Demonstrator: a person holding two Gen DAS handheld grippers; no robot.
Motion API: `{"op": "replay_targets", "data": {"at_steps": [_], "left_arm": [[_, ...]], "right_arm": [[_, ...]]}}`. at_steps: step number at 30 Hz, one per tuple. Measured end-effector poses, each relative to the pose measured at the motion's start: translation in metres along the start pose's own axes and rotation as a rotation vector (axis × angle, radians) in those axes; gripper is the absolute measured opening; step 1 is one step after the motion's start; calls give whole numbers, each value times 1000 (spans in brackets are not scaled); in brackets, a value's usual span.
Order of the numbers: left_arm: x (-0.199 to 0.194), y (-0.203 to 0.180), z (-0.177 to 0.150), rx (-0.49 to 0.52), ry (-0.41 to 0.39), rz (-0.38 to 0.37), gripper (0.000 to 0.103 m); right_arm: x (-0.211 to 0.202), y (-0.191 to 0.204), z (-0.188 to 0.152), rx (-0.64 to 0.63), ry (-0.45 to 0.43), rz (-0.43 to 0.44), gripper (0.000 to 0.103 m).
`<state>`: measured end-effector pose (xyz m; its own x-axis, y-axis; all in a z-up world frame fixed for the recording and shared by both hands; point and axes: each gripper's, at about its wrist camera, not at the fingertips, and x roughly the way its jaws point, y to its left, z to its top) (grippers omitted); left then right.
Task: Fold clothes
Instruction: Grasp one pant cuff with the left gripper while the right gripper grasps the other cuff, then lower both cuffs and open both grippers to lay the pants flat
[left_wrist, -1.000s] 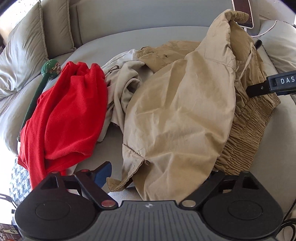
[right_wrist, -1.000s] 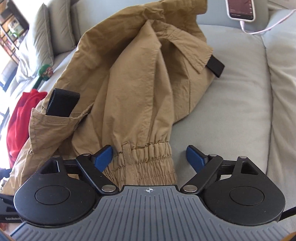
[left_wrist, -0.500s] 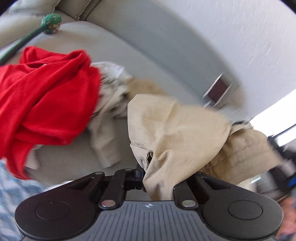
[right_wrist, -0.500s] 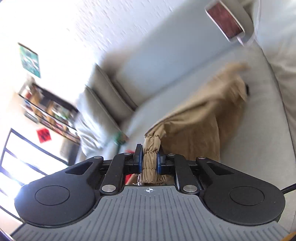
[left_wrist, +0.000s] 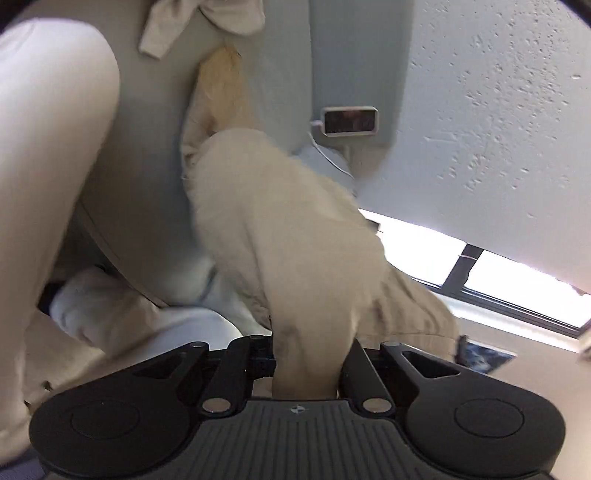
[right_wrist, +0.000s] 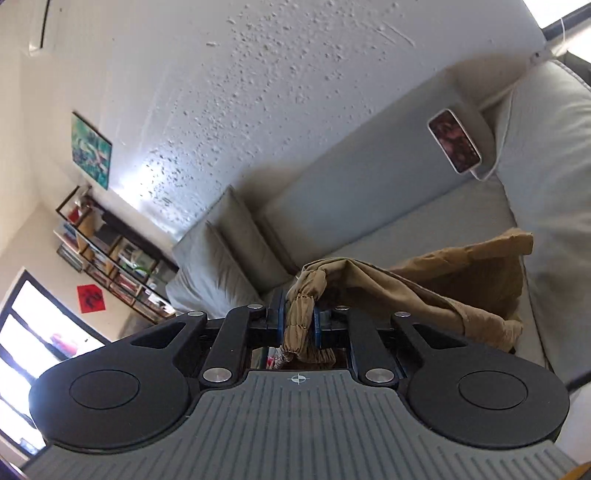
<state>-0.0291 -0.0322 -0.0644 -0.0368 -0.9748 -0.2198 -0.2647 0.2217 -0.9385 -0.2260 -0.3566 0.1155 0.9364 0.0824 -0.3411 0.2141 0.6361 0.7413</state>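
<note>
Tan fabric of the jacket (right_wrist: 424, 291) hangs between both tongs above the grey sofa (right_wrist: 406, 229). Right tongs (right_wrist: 298, 321) are clamped on its gathered elastic cuff (right_wrist: 297, 314). Left tongs (left_wrist: 306, 363) are pinched together on another fold. A phone (right_wrist: 455, 141) leans against the far backrest.

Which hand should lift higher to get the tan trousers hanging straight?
Probably the right gripper: it pinches the trousers by the gathered elastic band, a clear edge. The left gripper grips a bulky bunch of cloth.
</note>
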Motion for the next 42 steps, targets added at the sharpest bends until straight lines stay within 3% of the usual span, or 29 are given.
{"op": "replay_targets", "data": {"at_steps": [3,6,7,10,11,13,16,18,19,21,24,26,28,31,34,39,40,41,42], "left_arm": [[-11,-45,-13,175,11,-159,5],[-21,-97,-17,300,-24,-340,5],[-22,-109,-16,304,-59,-395,6],[-9,-111,0,154,-212,-501,9],[4,-105,13,65,-252,-513,9],[35,-91,32,-85,-244,-441,9],[80,-95,55,-128,-155,-339,4],[74,-137,68,-26,-192,-446,4],[65,-162,73,41,-228,-512,4],[26,-214,75,234,-289,-707,6],[-20,-260,65,473,-335,-813,7],[-37,-270,55,609,-340,-769,7],[-42,-263,51,682,-321,-674,7],[-30,-220,58,676,-258,-474,7],[3,-144,70,596,-205,-211,7],[32,-1,98,252,-149,148,6],[35,17,101,219,-151,214,5],[37,30,104,208,-153,275,13],[37,33,102,211,-160,258,12]], "right_arm": [[-48,9,-3,-22,-107,47,14],[-97,34,8,-60,-262,160,14],[-105,43,13,-74,-314,192,14],[-105,54,41,-17,-391,209,15],[-94,54,55,9,-392,191,15],[-60,61,82,15,-365,131,15],[4,95,117,-120,-313,-20,15],[33,125,141,-200,-312,-64,15],[33,144,148,-267,-364,-75,15],[1,179,150,-395,-495,1,15],[-60,208,130,-548,-635,88,15],[-91,207,111,-587,-660,106,15],[-102,185,89,-568,-626,85,15],[-92,124,54,-436,-482,3,15],[-55,35,7,-230,-280,-80,15],[11,-96,-81,102,46,-234,13],[25,-114,-95,121,105,-267,13],[39,-126,-105,119,165,-300,13],[52,-136,-115,116,232,-329,13]]}}
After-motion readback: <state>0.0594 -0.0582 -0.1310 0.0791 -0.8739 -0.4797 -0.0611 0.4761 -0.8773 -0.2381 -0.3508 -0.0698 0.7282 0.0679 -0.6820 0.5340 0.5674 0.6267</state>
